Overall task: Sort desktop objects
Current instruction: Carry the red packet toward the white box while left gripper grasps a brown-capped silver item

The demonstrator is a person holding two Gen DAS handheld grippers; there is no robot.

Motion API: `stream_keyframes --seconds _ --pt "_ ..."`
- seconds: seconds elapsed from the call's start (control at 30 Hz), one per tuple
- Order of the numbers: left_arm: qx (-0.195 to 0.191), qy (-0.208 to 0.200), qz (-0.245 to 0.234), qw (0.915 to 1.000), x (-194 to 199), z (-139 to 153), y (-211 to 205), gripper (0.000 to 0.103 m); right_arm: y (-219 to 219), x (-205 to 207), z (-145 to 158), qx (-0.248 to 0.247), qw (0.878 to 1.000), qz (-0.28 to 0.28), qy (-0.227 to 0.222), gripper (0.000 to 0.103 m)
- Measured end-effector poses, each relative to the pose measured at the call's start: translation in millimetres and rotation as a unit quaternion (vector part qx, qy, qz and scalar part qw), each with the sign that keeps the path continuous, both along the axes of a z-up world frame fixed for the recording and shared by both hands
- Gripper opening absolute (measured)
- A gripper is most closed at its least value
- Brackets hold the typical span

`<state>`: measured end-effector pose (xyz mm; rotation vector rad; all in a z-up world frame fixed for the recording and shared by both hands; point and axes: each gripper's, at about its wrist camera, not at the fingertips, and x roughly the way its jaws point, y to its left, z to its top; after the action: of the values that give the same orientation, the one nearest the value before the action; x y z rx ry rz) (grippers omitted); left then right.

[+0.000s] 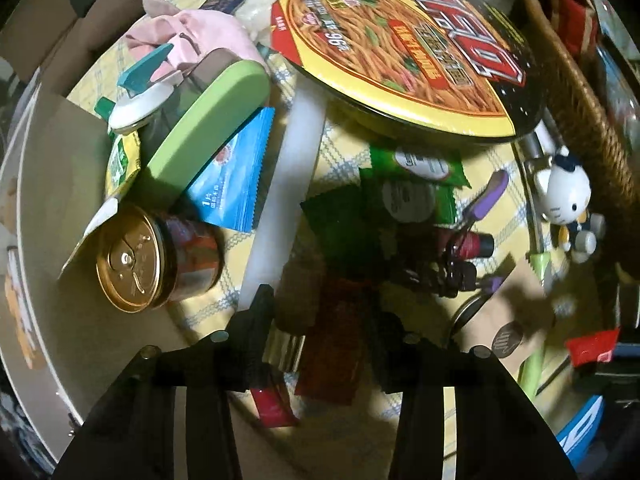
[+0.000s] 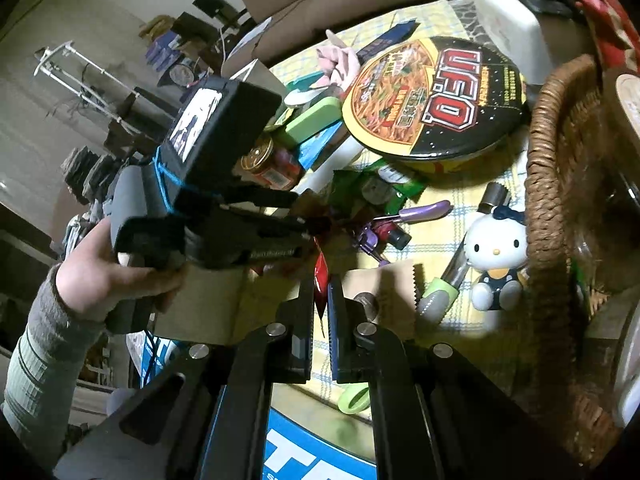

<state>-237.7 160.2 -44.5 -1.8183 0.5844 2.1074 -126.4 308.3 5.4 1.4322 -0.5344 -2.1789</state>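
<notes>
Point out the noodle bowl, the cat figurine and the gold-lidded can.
noodle bowl (image 2: 436, 100), right wrist view, on the printed lid.
cat figurine (image 2: 496, 244), right wrist view, on its white face.
gold-lidded can (image 1: 128, 260), left wrist view, on the pull-tab lid.

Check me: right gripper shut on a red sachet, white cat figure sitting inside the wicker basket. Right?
One thing is wrong. The right gripper is shut on the red sachet, but the white cat figure is not inside the wicker basket. It sits outside, on the checked tablecloth beside the basket's wall. The right wrist view shows it.
</notes>
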Motion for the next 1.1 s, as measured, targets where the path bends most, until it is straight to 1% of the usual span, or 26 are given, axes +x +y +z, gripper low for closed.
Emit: stream_keyframes --seconds 0.03,0.17,0.2,0.27,0.3,0.37,0.4,0.47,0.5,0.57,0.6,0.63,0.73,0.8,0.83,0.87,0.9,0.93,1.0,1.07,1.1 --pt "-0.006 0.008 0.001 0.9999 -0.1 0.4 -1.3 0.021 0.3 0.6 0.0 0.000 1.000 -0.001 0.000 0.006" --pt "0.022 0.014 0.012 0.9996 2.2 5.3 -7.4 0.021 2.4 1.6 0.8 -0.004 1.000 -0.004 -0.001 0.006" --pt "0.038 0.019 0.021 0.9989 2.7 11.1 -10.9 0.021 2.3 1.8 1.5 -0.004 1.000 -0.004 0.000 0.006" --pt "0.057 0.025 0.030 0.9976 4.0 20.1 -15.1 0.021 1.8 1.6 3.0 -0.007 1.000 -0.004 0.002 0.006" --pt "0.072 0.029 0.036 0.9963 6.3 29.6 -18.8 0.021 1.9 1.1 3.9 -0.011 1.000 -0.004 0.004 0.006" --pt "0.102 0.030 0.041 0.9935 11.3 45.5 -24.3 0.021 1.7 0.8 8.8 -0.034 0.999 -0.001 0.009 0.006" --pt "0.125 0.034 0.044 0.9906 17.4 60.2 -30.4 0.021 0.8 1.4 11.8 -0.038 0.999 0.000 0.013 0.006" --pt "0.159 0.038 0.047 0.9853 29.5 81.8 -43.7 0.021 -2.5 4.8 21.6 -0.042 0.999 0.004 0.025 0.006" --pt "0.180 0.044 0.049 0.9815 42.4 97.5 -56.4 0.021 -4.4 8.0 27.5 -0.046 0.998 0.006 0.030 0.006" --pt "0.204 0.048 0.054 0.9763 56.7 121.3 -82.2 0.021 -9.4 15.9 39.7 -0.059 0.998 0.009 0.038 0.006" --pt "0.210 0.054 0.056 0.9745 64.3 134.4 -103.2 0.021 -13.6 19.9 47.2 -0.061 0.997 0.013 0.042 0.006" --pt "0.210 0.060 0.058 0.9742 65.3 137.1 -115.6 0.021 -19.9 25.6 57.3 -0.057 0.997 0.019 0.050 0.006" --pt "0.217 0.076 0.077 0.9703 86.9 162.9 -180.9 0.021 -49.3 42.0 94.0 -0.023 0.996 0.046 0.074 0.006" --pt "0.210 0.076 0.100 0.9695 99.3 165.9 -228.9 0.021 -68.5 45.7 112.9 -0.015 0.995 0.062 0.083 0.006" --pt "0.204 0.077 0.111 0.9696 99.8 165.1 -245.3 0.021 -82.6 45.5 123.6 -0.016 0.994 0.072 0.086 0.006" --pt "0.195 0.078 0.126 0.9696 100.6 157.7 -265.2 0.021 -98.8 43.6 133.1 -0.021 0.993 0.083 0.086 0.006" --pt "0.194 0.077 0.148 0.9668 101.0 151.7 -290.7 0.021 -114.1 41.3 139.1 -0.026 0.992 0.092 0.085 0.006" --pt "0.196 0.076 0.161 0.9643 101.0 147.9 -307.4 0.021 -134.0 37.6 144.1 -0.032 0.991 0.105 0.082 0.006" --pt "0.199 0.077 0.183 0.9597 101.9 138.8 -335.4 0.021 -175.3 27.8 146.2 -0.043 0.989 0.124 0.073 0.006" --pt "0.199 0.076 0.199 0.9566 98.3 127.0 -356.8 0.021 -206.5 19.0 137.8 -0.060 0.988 0.133 0.055 0.006" --pt "0.201 0.074 0.203 0.9554 95.8 121.8 -359.7 0.021 -221.2 12.0 129.7 -0.068 0.987 0.136 0.041 0.006"
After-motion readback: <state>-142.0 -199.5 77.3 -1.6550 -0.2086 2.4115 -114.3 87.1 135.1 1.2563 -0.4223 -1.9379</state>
